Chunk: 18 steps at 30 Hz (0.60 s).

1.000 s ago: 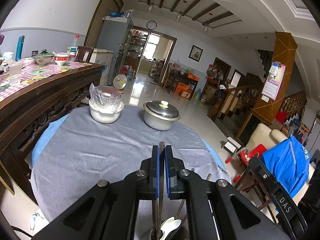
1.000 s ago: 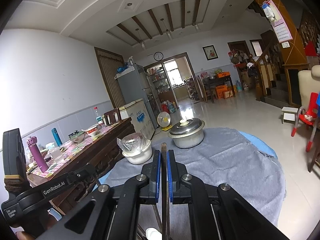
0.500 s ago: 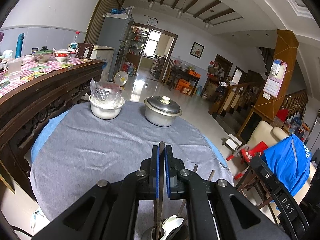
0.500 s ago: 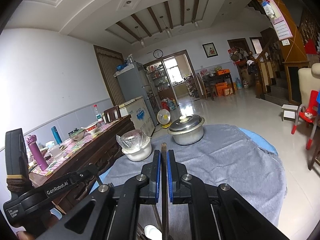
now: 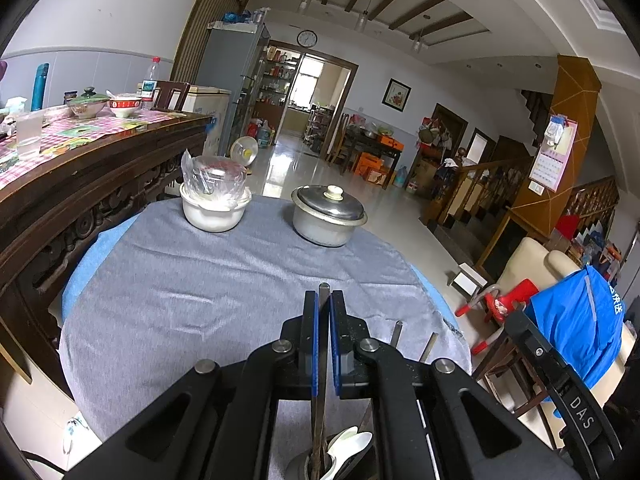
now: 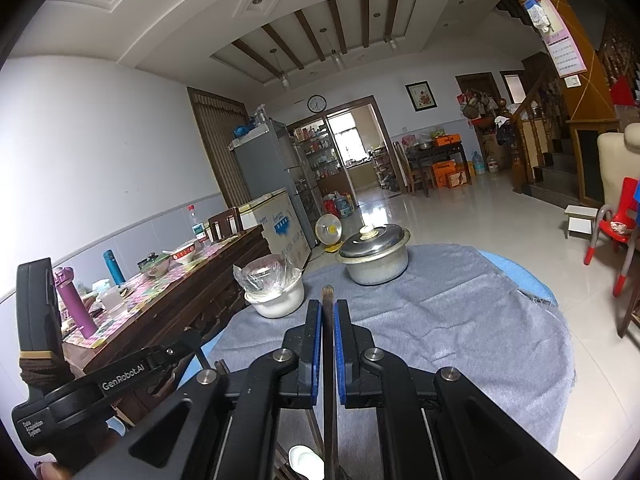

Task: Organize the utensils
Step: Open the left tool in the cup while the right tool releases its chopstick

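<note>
My left gripper [image 5: 323, 304] is shut on a thin dark chopstick [image 5: 320, 400] that runs down between the blue pads into a round utensil holder [image 5: 304, 468] at the bottom edge. White spoons [image 5: 348, 444] stand in that holder, and two more stick ends [image 5: 396, 334] rise to the right. My right gripper [image 6: 328, 312] is shut on another dark chopstick [image 6: 329, 360], upright, with a white spoon [image 6: 306, 460] below it. The left gripper's body [image 6: 80, 384] shows at the lower left of the right wrist view.
A round table under grey cloth [image 5: 192, 292] carries a white bowl with a plastic-wrapped lid [image 5: 214, 200] and a lidded metal pot [image 5: 328, 216] at its far side. A dark wooden sideboard [image 5: 80, 184] with dishes stands left. A chair with a blue jacket [image 5: 576, 320] stands right.
Both views have tipped slightly downward and the table reads a little closer. Both grippers stay shut on their chopsticks over the holder.
</note>
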Tool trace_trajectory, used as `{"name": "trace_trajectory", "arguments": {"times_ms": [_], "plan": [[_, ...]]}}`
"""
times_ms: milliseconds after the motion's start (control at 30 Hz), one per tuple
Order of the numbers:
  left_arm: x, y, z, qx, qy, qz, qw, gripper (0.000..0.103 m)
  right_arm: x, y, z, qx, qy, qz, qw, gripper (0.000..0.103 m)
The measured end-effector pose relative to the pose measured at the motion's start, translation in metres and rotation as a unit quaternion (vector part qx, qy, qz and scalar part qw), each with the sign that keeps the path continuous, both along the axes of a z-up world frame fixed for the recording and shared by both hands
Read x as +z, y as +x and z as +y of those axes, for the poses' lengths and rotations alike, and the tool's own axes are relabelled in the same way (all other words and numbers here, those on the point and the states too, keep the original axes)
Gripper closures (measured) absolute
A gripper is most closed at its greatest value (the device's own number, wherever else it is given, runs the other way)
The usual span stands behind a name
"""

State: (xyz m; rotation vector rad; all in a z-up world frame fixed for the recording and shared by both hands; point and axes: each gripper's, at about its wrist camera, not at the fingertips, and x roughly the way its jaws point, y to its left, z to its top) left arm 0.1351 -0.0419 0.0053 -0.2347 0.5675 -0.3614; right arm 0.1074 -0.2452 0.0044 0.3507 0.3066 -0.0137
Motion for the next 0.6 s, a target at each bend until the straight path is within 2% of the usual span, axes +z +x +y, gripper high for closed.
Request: {"name": "trace_trajectory", "arguments": {"times_ms": [167, 267, 300, 400, 500, 600], "plan": [[-0.002, 0.001, 0.000, -0.004, -0.001, 0.004, 1.0000, 0.098, -0.002, 0.001, 0.001, 0.005, -0.001, 0.004, 1.000, 0.096], [-0.004, 0.001, -0.002, -0.025, -0.005, 0.014, 0.9996, 0.097, -0.003, 0.004, 0.004, 0.018, -0.003, 0.015, 1.000, 0.096], [-0.005, 0.002, -0.001, -0.031, -0.005, 0.018, 0.9993, 0.090, -0.005, 0.003, 0.004, 0.021, -0.003, 0.018, 1.000, 0.095], [-0.008, 0.002, 0.004, -0.042, -0.010, 0.022, 0.9988, 0.054, -0.011, 0.004, -0.002, 0.037, 0.012, 0.034, 0.999, 0.094], [-0.007, 0.000, 0.011, -0.034, -0.012, 0.016, 0.9992, 0.053, -0.016, 0.004, -0.017, 0.040, 0.058, 0.041, 0.997, 0.092], [-0.006, 0.001, 0.017, -0.026, -0.004, 0.014, 0.9995, 0.052, -0.019, 0.003, -0.035, 0.029, 0.088, 0.041, 0.995, 0.082]]}}
